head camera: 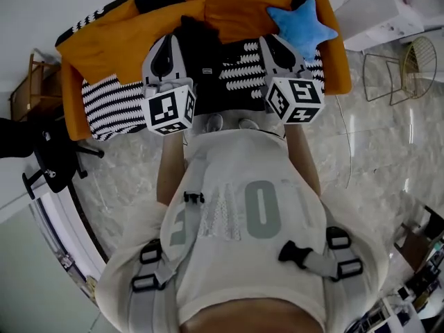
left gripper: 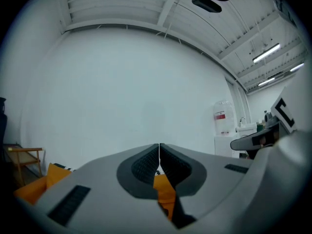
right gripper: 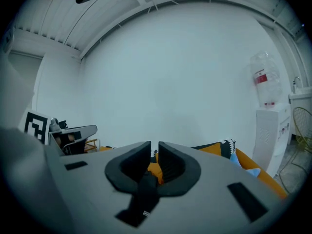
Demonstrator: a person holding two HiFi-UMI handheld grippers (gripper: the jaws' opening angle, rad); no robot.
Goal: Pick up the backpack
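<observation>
Black backpack seen against the orange sofa; left gripper fully shut, apparently on a black strap; right gripper slightly parted around a tagged strap

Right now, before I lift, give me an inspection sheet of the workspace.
Surface: orange sofa with a black-and-white striped throw.
Job's things: black backpack over the sofa seat, between the grippers; a black strap runs into the right gripper.
Clutter: blue star cushion on the sofa.
Grippers: left gripper has its jaws together, with a dark strip below them; I cannot tell whether it is pinched. Right gripper has its jaws slightly apart with the strap between them; grip not confirmed.
Cables: nothing seen.
Surroundings: marble floor, wire chair, black office chair, water dispenser.
</observation>
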